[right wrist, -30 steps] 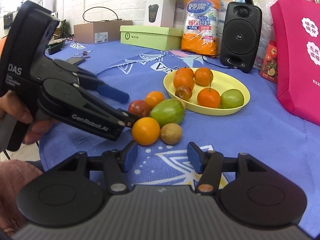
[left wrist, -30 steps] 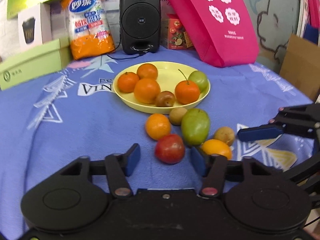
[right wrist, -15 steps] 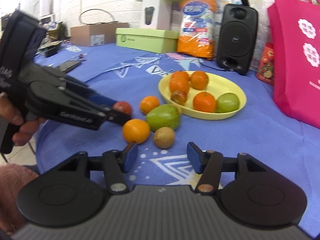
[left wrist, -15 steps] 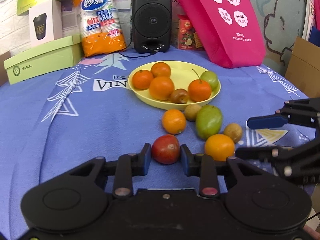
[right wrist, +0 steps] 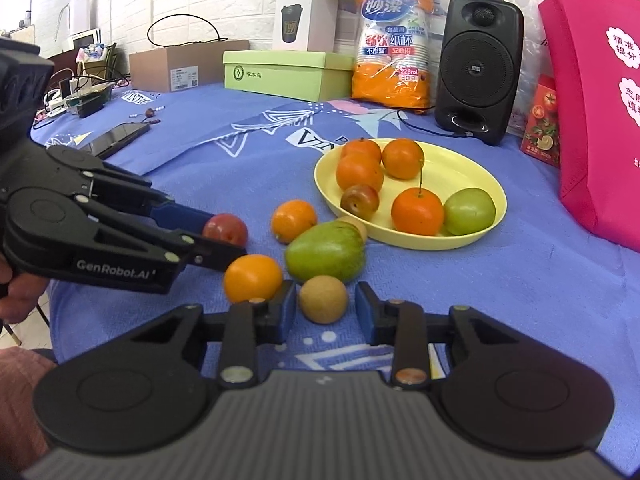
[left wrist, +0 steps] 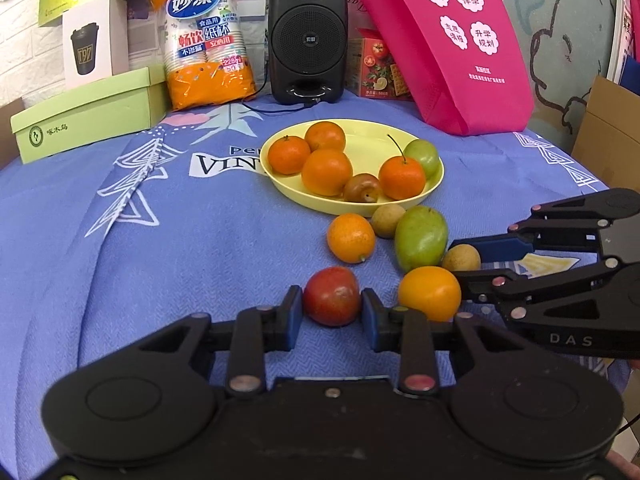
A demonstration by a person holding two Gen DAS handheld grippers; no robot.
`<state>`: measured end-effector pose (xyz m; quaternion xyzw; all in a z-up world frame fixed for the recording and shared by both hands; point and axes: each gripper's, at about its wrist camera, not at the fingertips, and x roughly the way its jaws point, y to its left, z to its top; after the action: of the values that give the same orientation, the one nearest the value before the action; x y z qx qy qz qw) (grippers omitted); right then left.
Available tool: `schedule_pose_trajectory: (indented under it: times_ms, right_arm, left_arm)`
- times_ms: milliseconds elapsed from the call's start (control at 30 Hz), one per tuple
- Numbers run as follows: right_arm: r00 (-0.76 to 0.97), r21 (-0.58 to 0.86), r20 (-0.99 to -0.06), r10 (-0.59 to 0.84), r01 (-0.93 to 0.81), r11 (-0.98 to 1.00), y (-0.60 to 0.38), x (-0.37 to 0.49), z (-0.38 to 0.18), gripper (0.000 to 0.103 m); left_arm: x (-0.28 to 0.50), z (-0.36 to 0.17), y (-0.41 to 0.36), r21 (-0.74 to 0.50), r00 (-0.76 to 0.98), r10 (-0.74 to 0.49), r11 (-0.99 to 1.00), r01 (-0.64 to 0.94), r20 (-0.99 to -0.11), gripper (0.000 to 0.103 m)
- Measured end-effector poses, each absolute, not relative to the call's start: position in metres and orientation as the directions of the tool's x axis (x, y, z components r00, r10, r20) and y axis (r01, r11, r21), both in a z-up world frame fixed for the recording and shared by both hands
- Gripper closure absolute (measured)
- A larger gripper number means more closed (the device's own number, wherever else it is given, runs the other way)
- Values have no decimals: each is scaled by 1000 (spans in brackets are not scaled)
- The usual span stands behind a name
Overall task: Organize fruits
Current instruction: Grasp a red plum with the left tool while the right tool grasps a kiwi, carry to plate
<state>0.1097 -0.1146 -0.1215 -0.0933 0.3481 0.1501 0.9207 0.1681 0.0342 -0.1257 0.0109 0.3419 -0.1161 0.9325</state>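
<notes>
We find the left gripper [left wrist: 332, 312] clamped on the red plum [left wrist: 331, 296] on the blue tablecloth [left wrist: 180, 248]. Our right gripper [right wrist: 326, 308] stands parted around the brown longan [right wrist: 323, 299], pads apart from it

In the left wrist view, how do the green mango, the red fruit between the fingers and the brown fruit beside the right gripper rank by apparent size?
1. Green mango, though it lies farther away.
2. Red fruit; being nearest the camera enlarges it, so the gap is unsure.
3. Brown fruit, clearly smallest.
</notes>
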Motion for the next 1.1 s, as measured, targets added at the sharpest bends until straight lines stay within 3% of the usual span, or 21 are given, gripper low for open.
schedule_pose_trajectory:
  times_ms: [667, 1100]
  right_arm:
    - [731, -21, -644, 225, -311, 950, -128, 82, -107, 78]
    - [741, -35, -635, 217, -309, 950, -131, 71, -99, 78]
  left_arm:
    - [161, -118, 40, -112, 718, -211, 977, 184, -664, 72]
    - [147, -96, 40, -118, 742, -238, 970, 212, -627, 72]
